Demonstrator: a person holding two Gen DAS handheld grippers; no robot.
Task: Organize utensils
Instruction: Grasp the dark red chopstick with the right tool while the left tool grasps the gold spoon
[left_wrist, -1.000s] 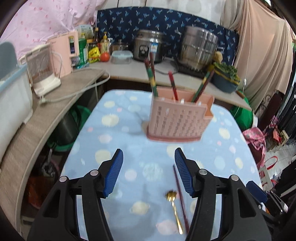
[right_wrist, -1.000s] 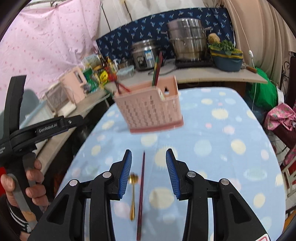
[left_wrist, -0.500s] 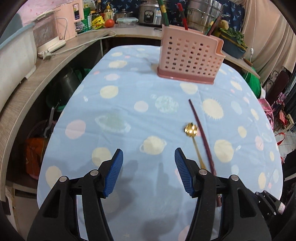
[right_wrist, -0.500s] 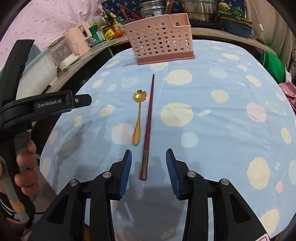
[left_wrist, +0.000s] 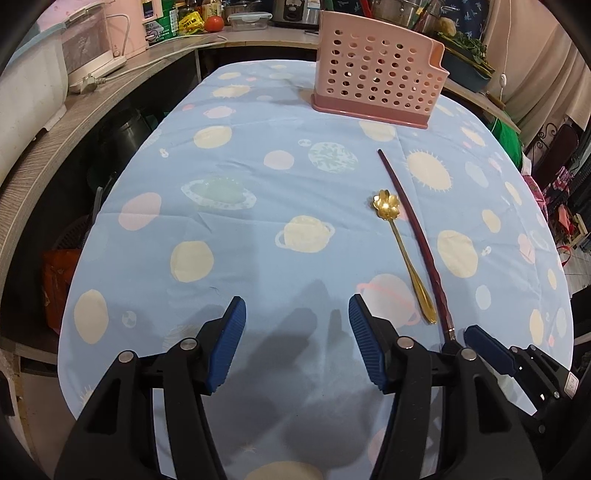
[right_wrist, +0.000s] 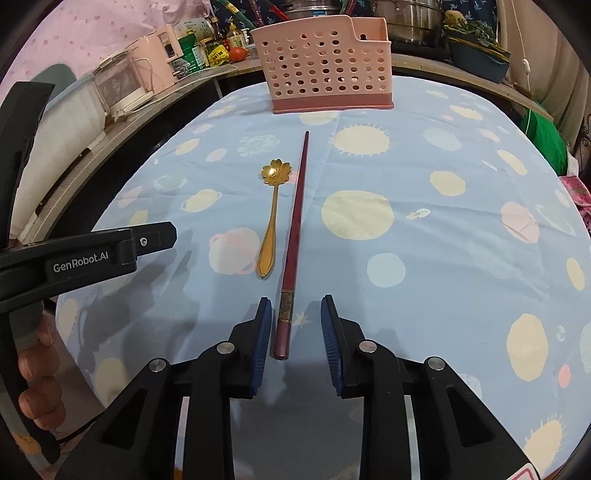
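A dark red chopstick (right_wrist: 294, 229) lies lengthwise on the blue planet-print tablecloth, with a gold flower-bowl spoon (right_wrist: 272, 214) just left of it. My right gripper (right_wrist: 294, 317) is open, its blue pads on either side of the chopstick's near end, not closed on it. My left gripper (left_wrist: 297, 317) is open and empty over the cloth, left of the spoon (left_wrist: 400, 247) and chopstick (left_wrist: 413, 236). A pink perforated utensil holder (right_wrist: 325, 64) stands at the table's far end, with chopsticks in it; it also shows in the left wrist view (left_wrist: 376, 88).
A grey counter (left_wrist: 48, 136) curves along the left with a white appliance (left_wrist: 92, 48), bottles and a tomato. Pots and a blue planter (right_wrist: 476, 59) sit behind the holder. The table edge drops off on both sides. The left gripper's body (right_wrist: 85, 254) shows in the right view.
Both grippers have pulled back and tilted down toward the near end of the table. The right gripper has come down around the chopstick's near end. The holder now looks farther away.
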